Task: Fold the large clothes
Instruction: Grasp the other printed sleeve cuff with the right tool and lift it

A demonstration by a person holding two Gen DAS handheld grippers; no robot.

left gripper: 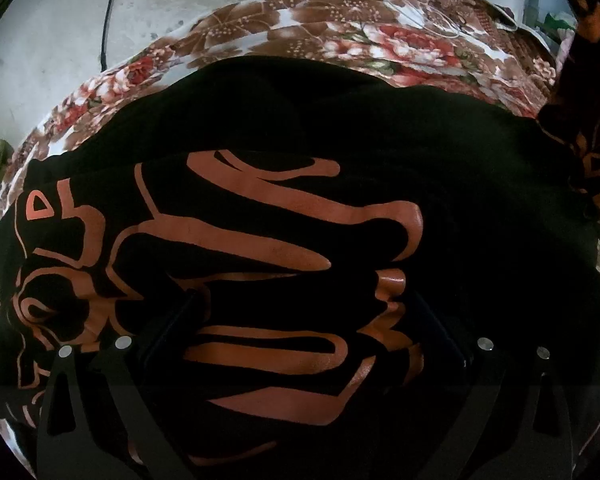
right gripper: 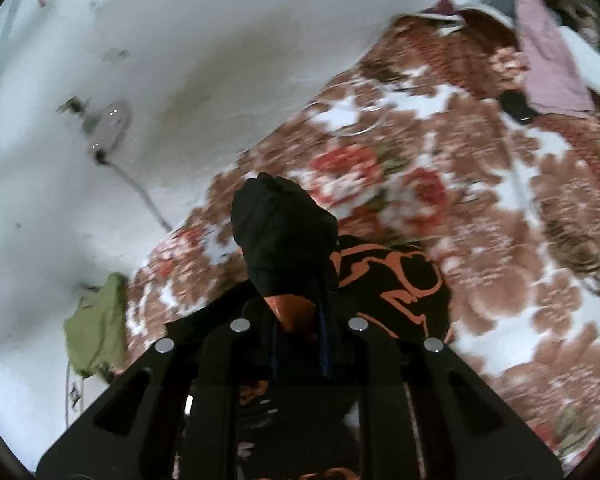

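Black tongs fill the lower edge of both views. In the left wrist view, the left tongs (left gripper: 300,320) are held spread wide, their two dark fingers (left gripper: 172,332) set apart over the black garment (left gripper: 340,128), nothing being pinched between them. The garment, printed with large orange lettering (left gripper: 260,240), is spread across most of the frame and is laid on a bed covered by a floral blanket (left gripper: 340,32), which is seen along the upper and left margins. Part of the same cloth is raised at the upper right of the frame.

In the right wrist view, which is blurred, the right tongs (right gripper: 300,320) are pressed together on a bunched fold of the black garment (right gripper: 284,232); the fold is seen rising above the fingertips at the centre of the frame, while more of the printed cloth is draped to the lower right of it. The floral blanket (right gripper: 480,208) occupies the right half. A pale wall (right gripper: 140,40) is seen at the upper left, a green cloth (right gripper: 96,328) at the lower left, and a pink cloth (right gripper: 548,64) at the upper right.
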